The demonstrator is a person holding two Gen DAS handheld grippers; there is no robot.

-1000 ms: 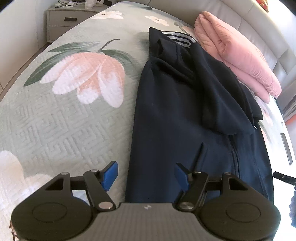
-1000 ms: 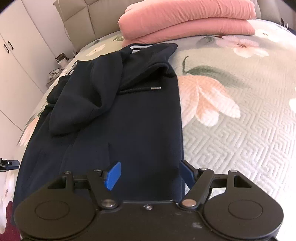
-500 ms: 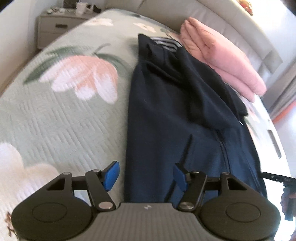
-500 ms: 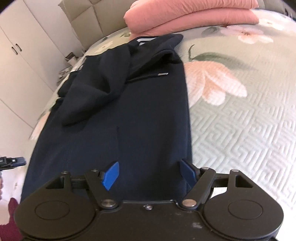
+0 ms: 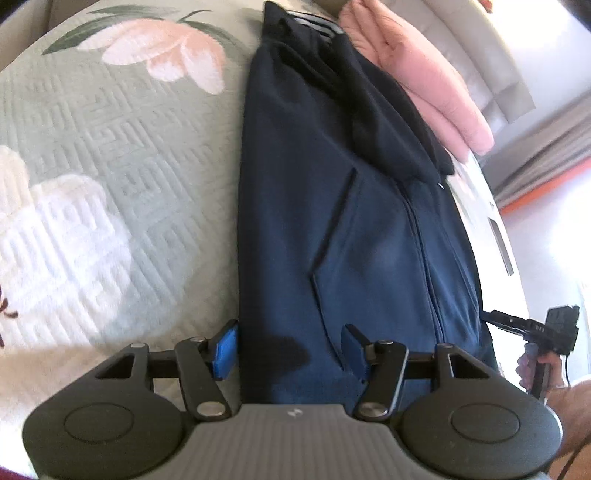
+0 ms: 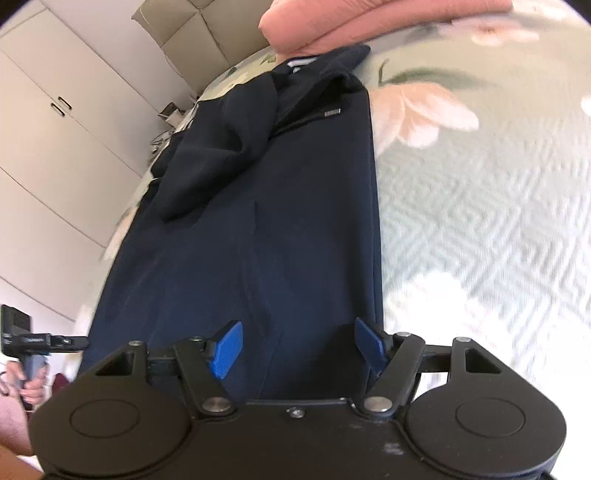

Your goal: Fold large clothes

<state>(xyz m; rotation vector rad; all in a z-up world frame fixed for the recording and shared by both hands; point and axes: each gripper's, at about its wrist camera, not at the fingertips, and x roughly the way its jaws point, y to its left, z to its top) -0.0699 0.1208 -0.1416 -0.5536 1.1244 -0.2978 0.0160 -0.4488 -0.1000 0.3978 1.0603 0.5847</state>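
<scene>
A dark navy zip hoodie (image 5: 343,206) lies flat and lengthwise on the floral bedspread (image 5: 110,166), sleeves and hood folded in on top. My left gripper (image 5: 288,350) is open over the hoodie's near hem at its left edge, holding nothing. The hoodie also shows in the right wrist view (image 6: 288,229). My right gripper (image 6: 299,347) is open over the near hem at its right edge, holding nothing. Each gripper shows at the edge of the other's view.
A folded pink blanket (image 5: 417,70) lies beside the hoodie's far end, also seen in the right wrist view (image 6: 369,22). White wardrobe doors (image 6: 48,155) and a padded headboard (image 6: 192,33) stand beyond the bed. Grey curtains (image 5: 535,147) hang past the bed's edge.
Both grippers have moved back toward the hoodie's near hem and dropped lower over it. Both stay open. The hoodie has not moved.
</scene>
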